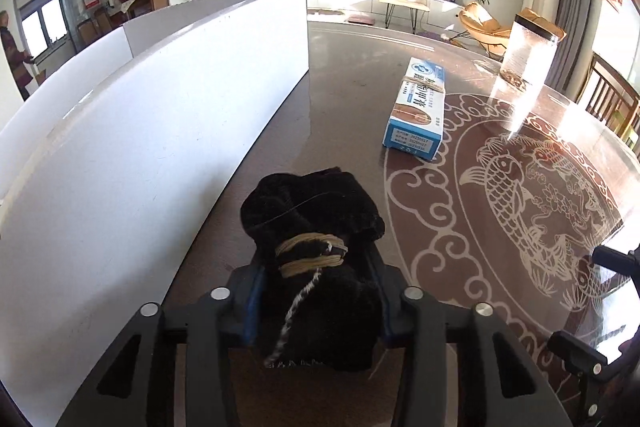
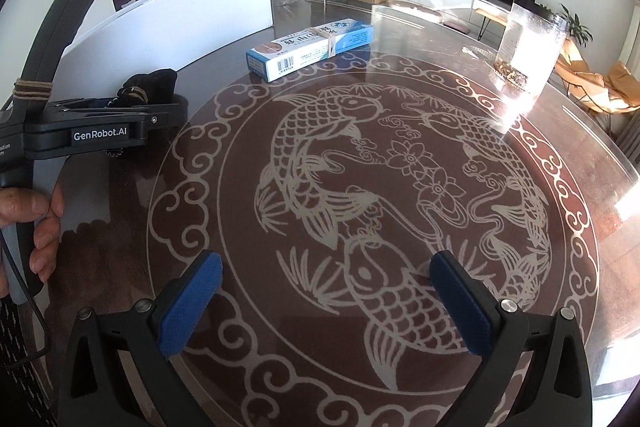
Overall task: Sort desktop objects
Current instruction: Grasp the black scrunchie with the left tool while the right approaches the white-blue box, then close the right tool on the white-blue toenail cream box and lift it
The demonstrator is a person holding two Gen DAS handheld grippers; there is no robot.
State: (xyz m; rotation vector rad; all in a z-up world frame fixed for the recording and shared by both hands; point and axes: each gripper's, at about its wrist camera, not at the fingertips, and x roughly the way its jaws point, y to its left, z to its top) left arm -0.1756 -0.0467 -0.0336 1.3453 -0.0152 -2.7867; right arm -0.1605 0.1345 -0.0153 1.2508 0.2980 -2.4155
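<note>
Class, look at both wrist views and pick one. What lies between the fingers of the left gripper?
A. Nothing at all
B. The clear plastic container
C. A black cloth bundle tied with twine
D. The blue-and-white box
C: in the left wrist view the left gripper has its blue pads pressed against the black cloth bundle, while the blue-and-white box and the clear container stand apart further along the table.

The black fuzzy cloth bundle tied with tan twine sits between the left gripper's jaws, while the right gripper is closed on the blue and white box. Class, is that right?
Not quite. The black fuzzy cloth bundle tied with tan twine does sit in the left gripper. The right gripper is open and holds nothing; the blue and white box lies apart on the table, as the right wrist view shows.
</note>
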